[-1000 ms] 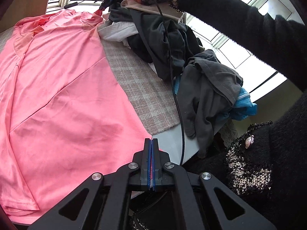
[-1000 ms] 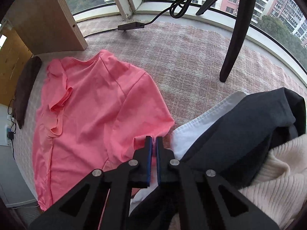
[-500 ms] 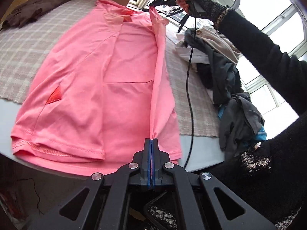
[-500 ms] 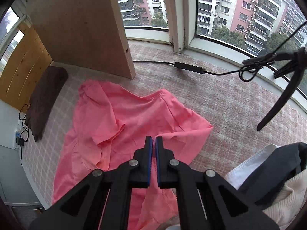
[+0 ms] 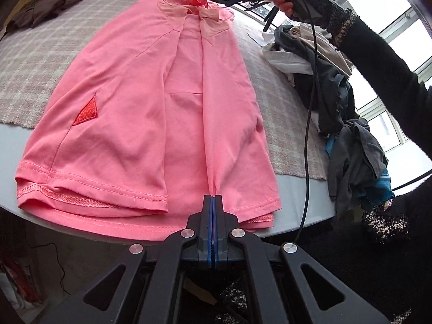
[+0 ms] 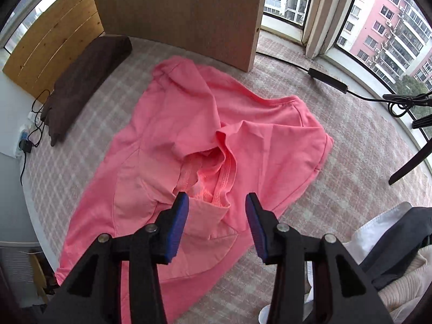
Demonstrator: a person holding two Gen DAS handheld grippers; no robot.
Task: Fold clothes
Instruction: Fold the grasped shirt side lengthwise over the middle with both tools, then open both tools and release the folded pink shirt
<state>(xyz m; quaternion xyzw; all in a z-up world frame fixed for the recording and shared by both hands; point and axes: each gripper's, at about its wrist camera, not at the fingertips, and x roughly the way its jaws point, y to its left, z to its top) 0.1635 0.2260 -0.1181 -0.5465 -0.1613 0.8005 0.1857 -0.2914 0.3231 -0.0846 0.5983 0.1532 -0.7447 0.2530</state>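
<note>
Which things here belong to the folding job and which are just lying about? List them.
In use:
pink shirt
left gripper, shut on its hem
right gripper, open over the collar end

Lying about:
clothes pile
brown cloth
power cable
checked mat

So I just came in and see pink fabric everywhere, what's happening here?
A person with handheld tongs is folding a pink T-shirt spread on a checked cloth. The left tongs are shut on the shirt's hem, holding a crease along its length. The right tongs hang open over the collar end, gripping nothing. A heap of unfolded clothes waits to the side, and a dark brown folded item lies at the far edge.
</note>
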